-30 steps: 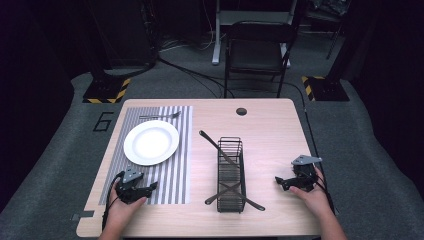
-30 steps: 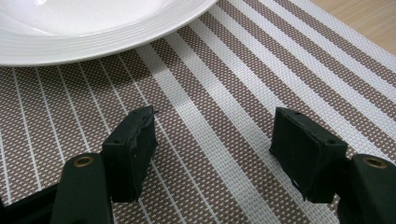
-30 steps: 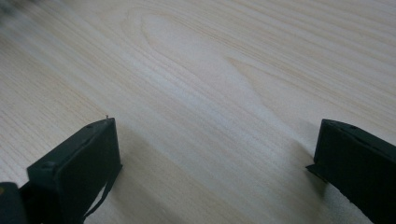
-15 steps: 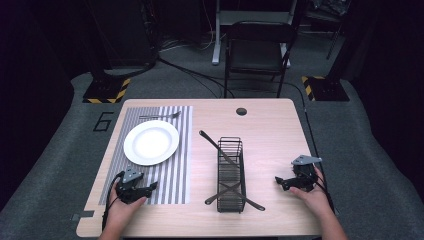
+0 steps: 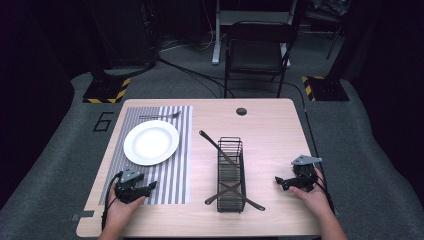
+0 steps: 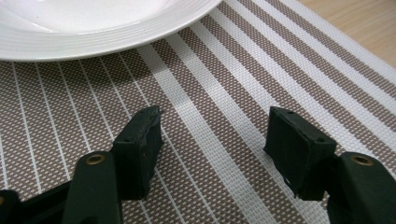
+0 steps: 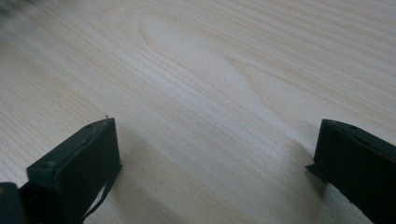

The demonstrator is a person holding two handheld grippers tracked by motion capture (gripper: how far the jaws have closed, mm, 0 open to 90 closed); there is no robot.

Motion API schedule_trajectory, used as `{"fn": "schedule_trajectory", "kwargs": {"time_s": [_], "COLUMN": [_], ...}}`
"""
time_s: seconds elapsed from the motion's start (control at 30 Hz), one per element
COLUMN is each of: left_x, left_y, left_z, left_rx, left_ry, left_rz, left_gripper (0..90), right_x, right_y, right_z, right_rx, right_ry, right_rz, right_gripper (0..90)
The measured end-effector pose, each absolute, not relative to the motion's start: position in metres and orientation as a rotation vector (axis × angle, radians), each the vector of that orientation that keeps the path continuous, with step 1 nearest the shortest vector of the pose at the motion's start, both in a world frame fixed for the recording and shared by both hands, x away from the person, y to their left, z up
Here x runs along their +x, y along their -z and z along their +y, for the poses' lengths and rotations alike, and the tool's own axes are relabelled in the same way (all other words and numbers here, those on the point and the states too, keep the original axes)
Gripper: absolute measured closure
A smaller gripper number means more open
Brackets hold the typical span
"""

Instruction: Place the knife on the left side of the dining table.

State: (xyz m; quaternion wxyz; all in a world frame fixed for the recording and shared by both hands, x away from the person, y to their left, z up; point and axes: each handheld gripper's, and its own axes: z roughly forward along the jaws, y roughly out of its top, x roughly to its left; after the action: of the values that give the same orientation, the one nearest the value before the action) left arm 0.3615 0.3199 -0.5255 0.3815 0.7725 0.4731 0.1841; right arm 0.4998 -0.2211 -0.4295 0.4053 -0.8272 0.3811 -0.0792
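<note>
Both hands rest low at the near edge of the tabletop (image 5: 270,125), forearms entering from below. Left hand-held gripper (image 5: 150,187) sits on the striped placemat (image 5: 170,170), jaws wide apart, holding nothing, just short of the white plate (image 5: 151,142). Right hand-held gripper (image 5: 280,181) lies on bare wood, jaws wide apart, empty, beside the black wire rack (image 5: 231,172) with crossed utensils. Fork (image 5: 160,116) lies beyond the plate.

A round white plate (image 5: 151,142) lies flat on a brown-and-white striped placemat (image 5: 170,170), a fork (image 5: 159,116) beyond it. A black wire basket (image 5: 231,175) stands mid-table, dark utensils (image 5: 220,153) poking out, leaning crosswise.
</note>
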Motion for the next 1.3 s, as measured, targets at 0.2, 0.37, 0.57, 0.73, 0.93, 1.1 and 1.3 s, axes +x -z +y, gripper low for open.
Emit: {"fn": "schedule_trajectory", "kwargs": {"time_s": [0.2, 0.37, 0.57, 0.73, 0.93, 1.1, 1.3], "left_x": [0.359, 0.358, 0.36, 0.363, 0.367, 0.372, 0.376], "left_y": [0.514, 0.498, 0.483, 0.475, 0.463, 0.452, 0.441], "left_z": [0.317, 0.314, 0.306, 0.297, 0.285, 0.272, 0.265], "left_rx": [1.957, 1.922, 1.905, 1.903, 1.91, 1.919, 1.91], "left_ry": [-0.472, -0.475, -0.47, -0.448, -0.443, -0.45, -0.436], "left_rz": [1.186, 1.194, 1.193, 1.197, 1.169, 1.139, 1.13], "left_gripper": [39.9, 40.2, 41.4, 42.5, 44.4, 45.3, 45.8], "right_x": [0.5, 0.5, 0.5, 0.5, 0.5, 0.5, 0.5], "right_y": [0.43, 0.43, 0.43, 0.43, 0.43, 0.43, 0.43], "right_z": [-0.221, -0.221, -0.221, -0.221, -0.221, -0.221, -0.221], "right_rx": [-2.087, -2.086, -2.087, -2.087, -2.087, -2.086, -2.087], "right_ry": [0.201, 0.201, 0.201, 0.201, 0.2, 0.201, 0.2], "right_rz": [0.963, 0.963, 0.962, 0.962, 0.963, 0.963, 0.963], "right_gripper": [0.0, 0.0, 0.0, 0.0, 0.0, 0.0, 0.0]}}
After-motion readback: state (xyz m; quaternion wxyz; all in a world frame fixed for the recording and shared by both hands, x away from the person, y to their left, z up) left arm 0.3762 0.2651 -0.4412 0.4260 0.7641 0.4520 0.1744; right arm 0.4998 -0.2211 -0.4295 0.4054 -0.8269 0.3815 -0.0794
